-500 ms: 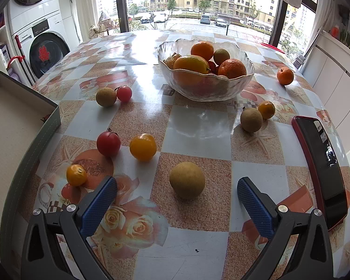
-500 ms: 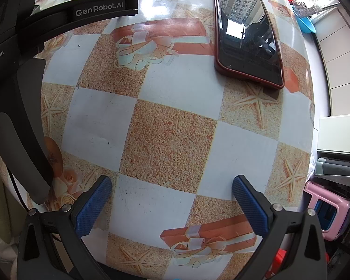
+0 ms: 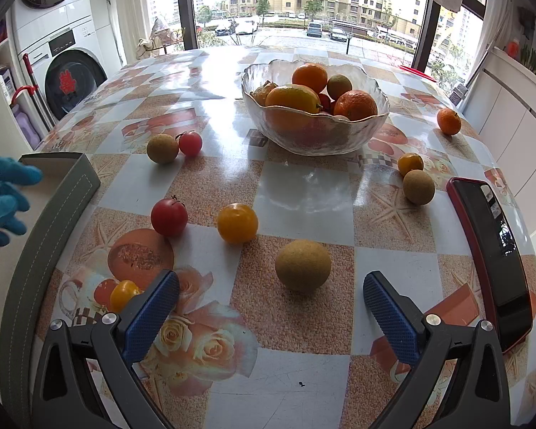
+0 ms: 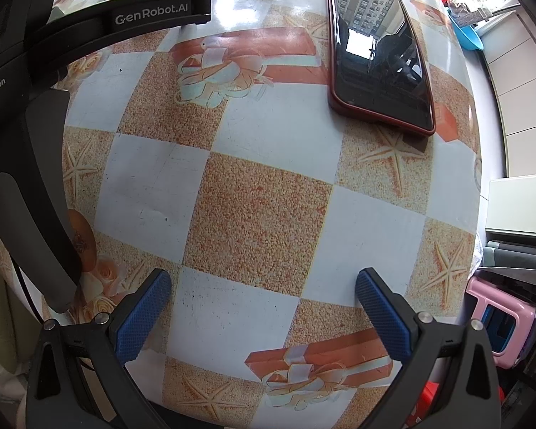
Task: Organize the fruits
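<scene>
left gripper (image 3: 271, 302): jaws spread wide, nothing held; blue pads hang over the table, tilted down toward the fruit
right gripper (image 4: 263, 298): jaws wide apart, empty; looks straight down on bare tablecloth squares
nearest fruit: round tan-brown fruit (image 3: 302, 265) on an orange square, ahead of the left gripper, roughly between the lines of its pads, not touching either
yellow tomato (image 3: 237, 222): beyond and left of the tan fruit, apart from it
red tomato (image 3: 169, 216): left of the yellow tomato, near it, stem up
small yellow fruit (image 3: 122, 294): just beside the left pad (image 3: 150, 318), partly hidden by it; contact cannot be told
far-left pair: brown round fruit (image 3: 162, 148) touching small red tomato (image 3: 190, 143)
right pair: small orange fruit (image 3: 410, 163) just behind brown fruit (image 3: 418, 186), touching or nearly
lone mandarin (image 3: 448, 121): far right, near table edge
glass bowl (image 3: 361, 139): centre-back of the table, heaped with oranges, a lemon-like fruit and others
phone (image 4: 378, 55): red case, screen up, dark, lying flat near the right table edge; also seen at right in the left wrist view
grey box (image 3: 44, 221): open, at the left table edge
gloved hand (image 3: 1, 198): blue glove, at the box's rim, far left
table (image 4: 264, 211): checked orange-and-white cloth with starfish, gift and rose prints
background: washing machine (image 3: 66, 68) left, windows behind
</scene>
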Motion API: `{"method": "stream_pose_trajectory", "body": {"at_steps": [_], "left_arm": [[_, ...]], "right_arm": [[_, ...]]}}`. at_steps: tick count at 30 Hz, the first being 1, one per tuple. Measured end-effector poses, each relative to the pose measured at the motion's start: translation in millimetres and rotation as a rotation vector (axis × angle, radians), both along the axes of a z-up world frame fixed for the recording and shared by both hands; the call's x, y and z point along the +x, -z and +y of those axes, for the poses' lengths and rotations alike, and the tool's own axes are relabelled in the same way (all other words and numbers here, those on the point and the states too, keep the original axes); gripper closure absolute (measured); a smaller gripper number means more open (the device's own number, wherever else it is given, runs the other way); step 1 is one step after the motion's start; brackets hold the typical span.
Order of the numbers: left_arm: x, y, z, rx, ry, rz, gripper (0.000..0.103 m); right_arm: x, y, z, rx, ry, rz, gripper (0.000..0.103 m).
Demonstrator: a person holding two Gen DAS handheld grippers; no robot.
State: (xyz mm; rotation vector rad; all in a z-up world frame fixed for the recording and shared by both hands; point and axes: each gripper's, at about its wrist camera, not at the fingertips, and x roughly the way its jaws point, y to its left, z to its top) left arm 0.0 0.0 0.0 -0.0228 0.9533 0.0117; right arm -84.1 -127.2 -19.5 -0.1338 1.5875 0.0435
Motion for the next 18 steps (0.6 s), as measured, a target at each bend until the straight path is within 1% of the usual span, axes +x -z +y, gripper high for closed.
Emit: {"method": "stream_pose_trajectory", "body": {"at_steps": [9,14,16,18], "left_arm": [[0,0,0,0.000,0.000,0.000,0.000],[0,0,0,0.000,0.000,0.000,0.000],[0,0,0,0.000,0.000,0.000,0.000],[0,0,0,0.000,0.000,0.000,0.000]], "right_arm": [[-5,-3,-1,-0.035,0.025,-0.052,0.000],[-4,-6,-3,-0.028,0.066,-0.074,0.000],[0,-5,-5,-0.009,0.058,-0.059,0.000],[8,-2,-5,0.003,0.032,0.005,0.000]]}}
